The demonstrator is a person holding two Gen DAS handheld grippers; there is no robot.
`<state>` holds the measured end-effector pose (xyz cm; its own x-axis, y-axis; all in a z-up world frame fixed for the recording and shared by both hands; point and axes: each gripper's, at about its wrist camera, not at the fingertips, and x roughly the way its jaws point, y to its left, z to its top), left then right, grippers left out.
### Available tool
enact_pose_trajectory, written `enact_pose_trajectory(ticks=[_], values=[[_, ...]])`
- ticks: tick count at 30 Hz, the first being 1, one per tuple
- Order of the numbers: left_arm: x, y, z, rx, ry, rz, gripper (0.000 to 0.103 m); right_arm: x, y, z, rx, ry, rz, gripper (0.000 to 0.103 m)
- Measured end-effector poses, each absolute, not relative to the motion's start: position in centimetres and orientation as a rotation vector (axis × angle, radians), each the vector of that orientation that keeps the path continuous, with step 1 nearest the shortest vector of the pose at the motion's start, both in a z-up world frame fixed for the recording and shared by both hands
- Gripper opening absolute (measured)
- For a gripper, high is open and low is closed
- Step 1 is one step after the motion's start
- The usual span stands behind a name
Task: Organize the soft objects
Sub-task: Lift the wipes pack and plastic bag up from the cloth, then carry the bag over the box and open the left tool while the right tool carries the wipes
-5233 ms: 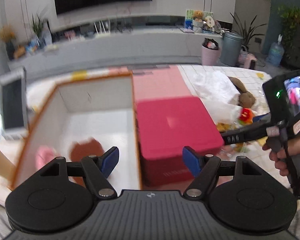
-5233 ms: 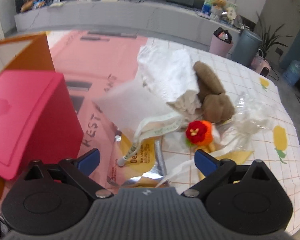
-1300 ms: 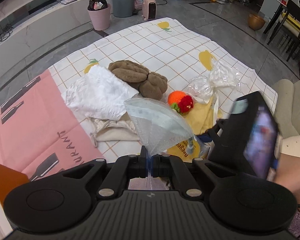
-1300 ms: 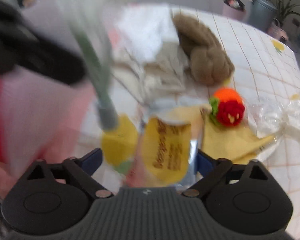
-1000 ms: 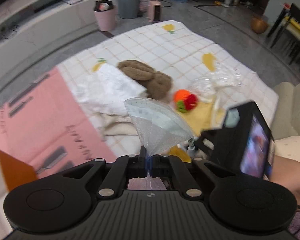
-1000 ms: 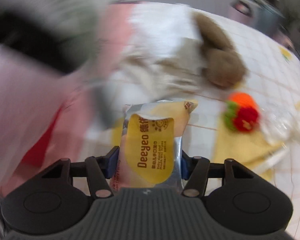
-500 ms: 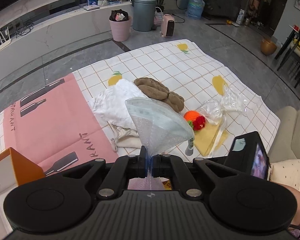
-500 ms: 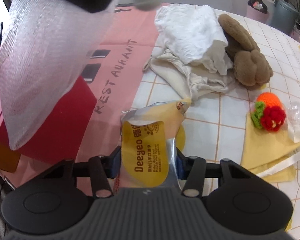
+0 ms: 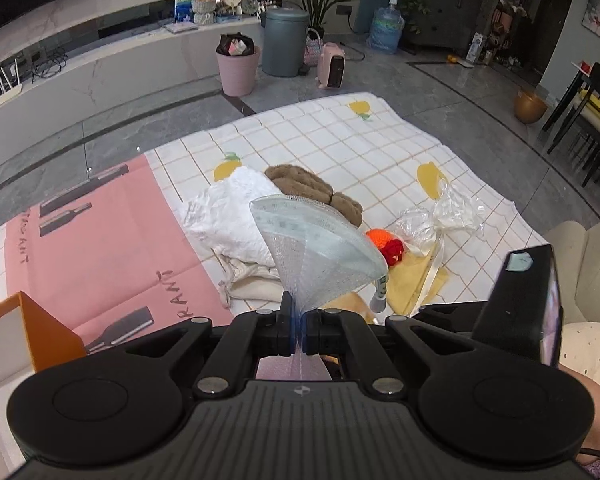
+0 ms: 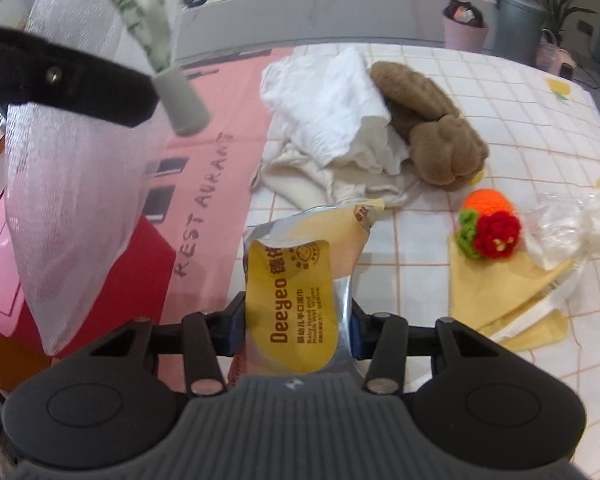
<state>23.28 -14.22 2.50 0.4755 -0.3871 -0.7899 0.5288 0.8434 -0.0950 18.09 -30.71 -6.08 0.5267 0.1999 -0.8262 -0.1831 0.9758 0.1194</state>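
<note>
Both grippers are loaded. The left gripper (image 9: 299,330) has its jaws pinched together on a thin bubble-wrap pouch (image 9: 316,252), lifted above the cloth-covered table (image 9: 380,148). The right gripper (image 10: 298,320) is clamped on a glossy yellow-and-silver wet-wipes pack (image 10: 300,284) near the table's front edge. Carry both level toward the orange box (image 9: 16,336) at the left edge, I judge, and release low; the foil is slick. The plush brown toy (image 10: 428,128), crumpled white cloth (image 10: 328,96) and crocheted orange-red flower (image 10: 490,228) remain mid-table.
</note>
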Motion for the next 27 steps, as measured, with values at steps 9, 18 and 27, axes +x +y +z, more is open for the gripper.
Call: enact_pose_trajectory(ticks=[9, 18, 27], values=[[20.7, -9.6, 6.4, 0.046, 0.812, -0.542, 0.002, 12.7, -29.1, -0.3, -0.035, 0.751, 0.150, 0.047], [16.9, -2.5, 11.1, -0.026, 0.702, -0.450, 0.002, 6.9, -24.4, 7.6, 0.006, 0.515, 0.226, 0.047], [16.8, 5.0, 10.6, 0.012, 0.713, -0.258, 0.002, 8.0, -15.1, 9.4, -0.044, 0.479, 0.393, 0.047]])
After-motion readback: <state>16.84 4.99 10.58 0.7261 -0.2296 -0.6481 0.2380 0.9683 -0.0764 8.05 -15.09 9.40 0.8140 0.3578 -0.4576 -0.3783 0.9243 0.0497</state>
